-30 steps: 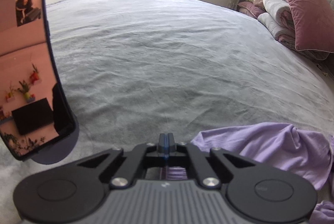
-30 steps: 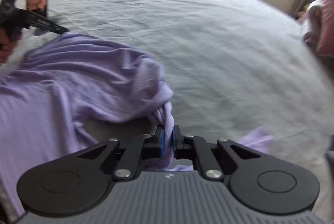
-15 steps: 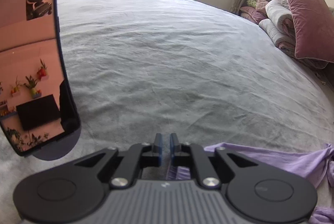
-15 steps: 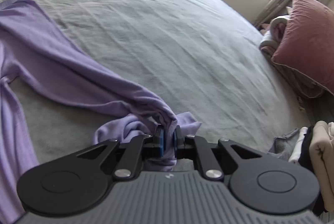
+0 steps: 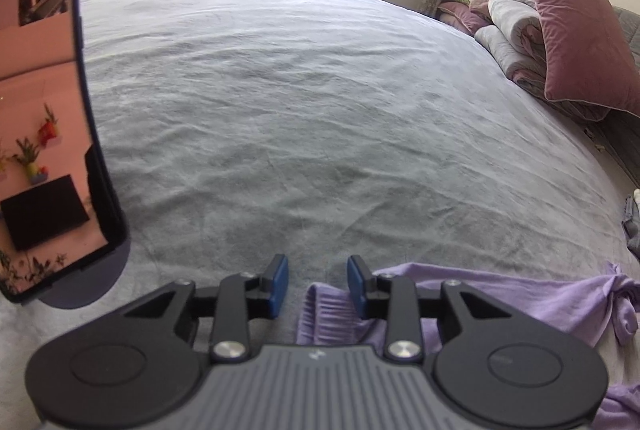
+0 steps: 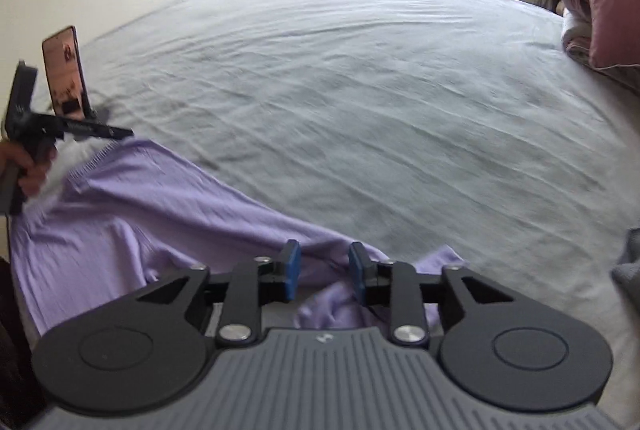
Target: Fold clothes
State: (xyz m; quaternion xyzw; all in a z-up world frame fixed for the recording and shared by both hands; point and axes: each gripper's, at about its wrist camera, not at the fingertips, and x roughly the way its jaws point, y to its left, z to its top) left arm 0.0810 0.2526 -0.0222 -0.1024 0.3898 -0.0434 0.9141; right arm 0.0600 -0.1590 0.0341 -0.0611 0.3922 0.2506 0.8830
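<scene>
Both tongs, clamped on lilac cloth a second ago, are now opening: left tongs (image 5: pixel 318 284) and right tongs (image 6: pixel 324 276) each stand apart, nothing pressed between the pads. Garment (image 6: pixel 132 226) is lying spread along the bed's (image 6: pixel 360 89) near edge. Advise letting cloth drop free before regripping.

1. No words, brand names or numbers can be read anywhere in either view.
2. The grey ribbed body of each black hand-held gripper (image 5: pixel 318 284) (image 6: pixel 324 270) bears a small pale mark at its front edge, too small to make out.
3. The upright phone screen (image 5: pixel 44 133) shows pictures only, with no readable writing.
</scene>
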